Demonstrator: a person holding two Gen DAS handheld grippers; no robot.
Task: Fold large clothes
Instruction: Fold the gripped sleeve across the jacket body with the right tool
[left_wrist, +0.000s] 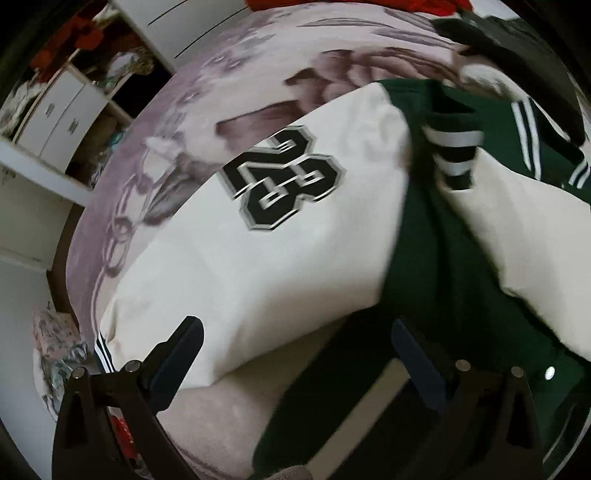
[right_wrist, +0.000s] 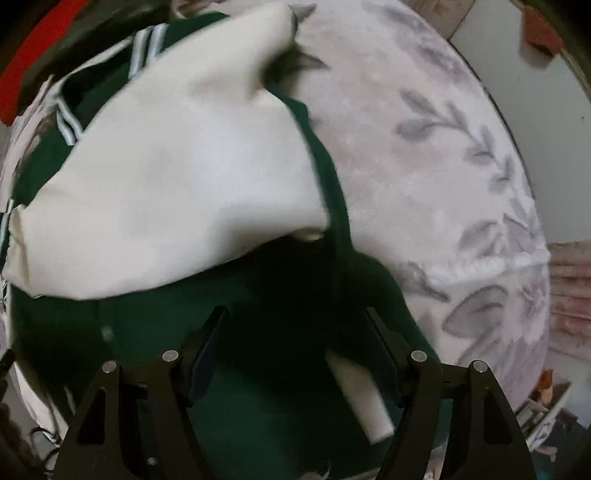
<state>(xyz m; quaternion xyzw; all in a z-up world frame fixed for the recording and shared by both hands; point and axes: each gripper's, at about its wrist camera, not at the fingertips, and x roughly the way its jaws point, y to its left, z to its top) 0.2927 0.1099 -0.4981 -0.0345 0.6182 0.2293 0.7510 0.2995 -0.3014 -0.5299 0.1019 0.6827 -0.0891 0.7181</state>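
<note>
A green varsity jacket with cream sleeves lies on the bed. Its left sleeve bears a black "28" patch and lies folded across the body. The other cream sleeve lies folded over the green body in the right wrist view. Striped black-and-white cuffs meet near the collar. My left gripper is open above the sleeve's lower edge, holding nothing. My right gripper is open over the green body, holding nothing.
The bed has a pale floral cover. A white cabinet with drawers stands to the left of the bed. Red fabric lies at the bed's far end. Clutter sits on the floor at the right.
</note>
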